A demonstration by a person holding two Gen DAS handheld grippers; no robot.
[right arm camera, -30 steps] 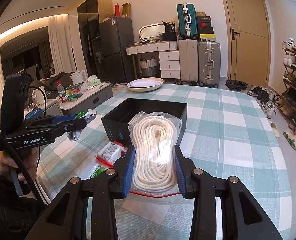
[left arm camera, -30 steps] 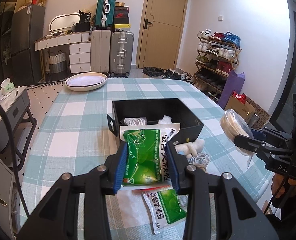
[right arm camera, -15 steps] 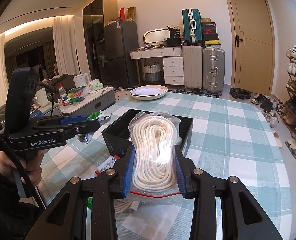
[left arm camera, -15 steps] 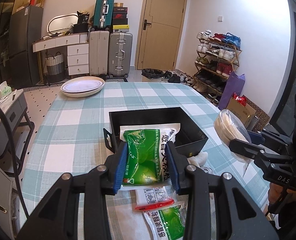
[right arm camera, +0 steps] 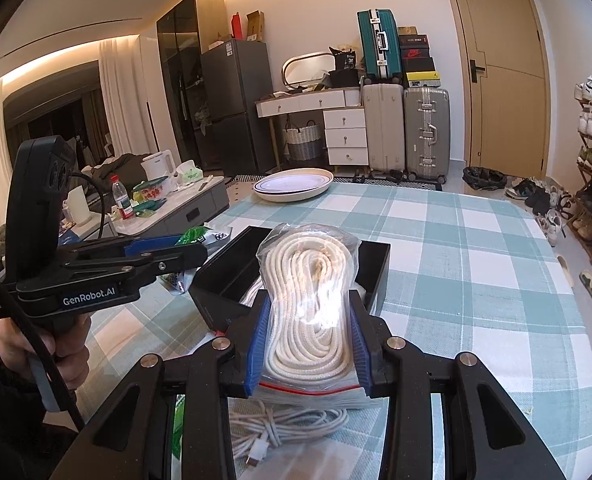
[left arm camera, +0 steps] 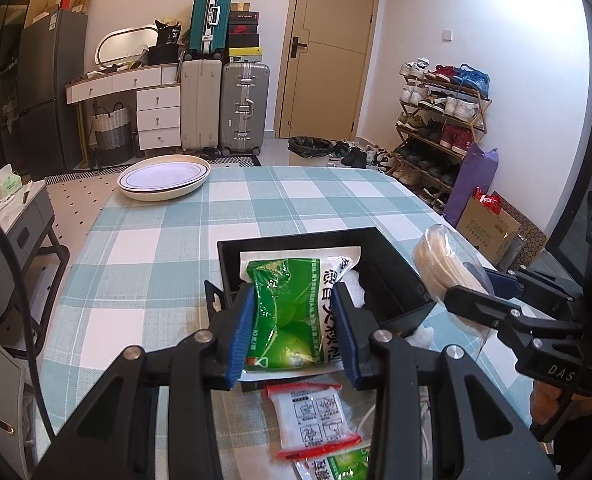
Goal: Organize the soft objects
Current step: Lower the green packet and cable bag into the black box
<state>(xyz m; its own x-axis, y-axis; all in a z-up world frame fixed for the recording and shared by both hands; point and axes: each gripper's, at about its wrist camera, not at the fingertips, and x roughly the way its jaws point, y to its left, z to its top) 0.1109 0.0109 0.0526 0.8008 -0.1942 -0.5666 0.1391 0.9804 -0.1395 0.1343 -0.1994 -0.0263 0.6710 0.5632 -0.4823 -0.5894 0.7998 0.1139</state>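
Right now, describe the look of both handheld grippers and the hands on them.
Both grippers, left gripper and right gripper, are matte black linkages with silver pivot bolts and blue ribbed pads. The left one carries white "GenRobot.AI" lettering and a black cable; the right shows "DAS". The left hand has a dark sleeve.

A glossy plastic packet [left arm camera: 291, 312], green and white, is being pinched between ribbed blue pads [left arm camera: 243, 334] set on matt black plastic fingers with bright metal screws. A clear, shiny plastic bag [right arm camera: 310, 304] is being seen wrapped around a coil of rough white rope. The box [left arm camera: 392, 276] is being shown as matt black, probably card or plastic. The table is being covered by a woven checked cloth [left arm camera: 143, 240], matt and slightly coarse. A smooth white cable [right arm camera: 291, 426] is being seen on the cloth, and the plates [left arm camera: 163, 178] are looking like glazed, glossy ceramic.
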